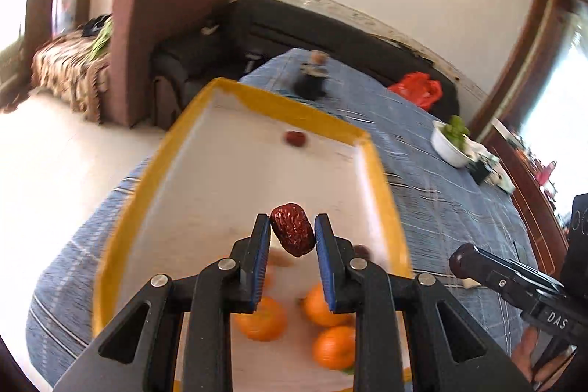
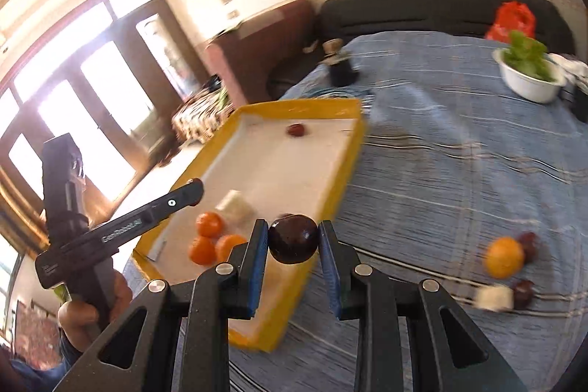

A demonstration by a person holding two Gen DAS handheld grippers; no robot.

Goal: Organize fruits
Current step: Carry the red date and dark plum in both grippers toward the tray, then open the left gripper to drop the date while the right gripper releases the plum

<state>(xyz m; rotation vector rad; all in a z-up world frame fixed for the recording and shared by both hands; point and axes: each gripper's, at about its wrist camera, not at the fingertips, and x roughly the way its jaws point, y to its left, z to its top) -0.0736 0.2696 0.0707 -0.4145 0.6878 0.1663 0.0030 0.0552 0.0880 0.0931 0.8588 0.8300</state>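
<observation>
My left gripper (image 1: 292, 230) is shut on a wrinkled red date (image 1: 293, 229) and holds it above the yellow-rimmed white tray (image 1: 382, 193). Three oranges (image 1: 261, 318) lie at the tray's near end and one red date (image 1: 294, 138) at its far end. My right gripper (image 2: 293, 239) is shut on a dark plum (image 2: 293, 238) over the tray's (image 2: 330, 193) right rim. The oranges (image 2: 209, 225) and far date (image 2: 296, 130) show in the right wrist view too. On the blue cloth to the right lie an orange (image 2: 504, 256), dark plums (image 2: 523, 292) and a white cube (image 2: 494, 297).
A white bowl of greens (image 2: 531, 76) and a dark bottle (image 2: 340, 63) stand on the blue striped cloth (image 2: 459, 153). A red bag (image 1: 417, 89) lies on the black sofa behind. A white cube (image 2: 235, 204) sits in the tray. The left gripper's handle (image 2: 121, 230) shows at left.
</observation>
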